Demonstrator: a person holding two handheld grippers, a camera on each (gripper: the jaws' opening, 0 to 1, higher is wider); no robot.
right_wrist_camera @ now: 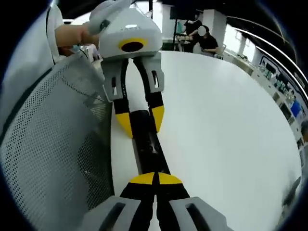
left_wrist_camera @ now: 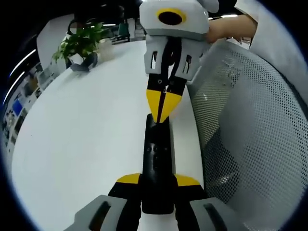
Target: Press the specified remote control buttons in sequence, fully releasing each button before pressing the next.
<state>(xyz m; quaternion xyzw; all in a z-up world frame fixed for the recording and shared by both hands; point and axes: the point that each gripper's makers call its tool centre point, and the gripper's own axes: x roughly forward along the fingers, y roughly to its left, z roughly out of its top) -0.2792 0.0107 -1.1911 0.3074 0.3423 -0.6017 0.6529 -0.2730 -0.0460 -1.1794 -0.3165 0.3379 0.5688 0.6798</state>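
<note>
Left gripper (left_wrist_camera: 158,185): jaws clamped on near end of black remote control (left_wrist_camera: 157,159). Right gripper (right_wrist_camera: 155,180): yellow tips together, pressed on remote's far end. Remote lies along the white table (left_wrist_camera: 86,134) edge, beside a grey mesh chair back (left_wrist_camera: 240,125). Potted plant (left_wrist_camera: 79,45) well apart; broad table surface open.

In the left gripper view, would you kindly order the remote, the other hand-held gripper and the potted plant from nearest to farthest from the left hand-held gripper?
1. Remote: between its jaws.
2. Right hand-held gripper: ahead, tips on the remote's far end.
3. Potted plant: far left on the table.
</note>
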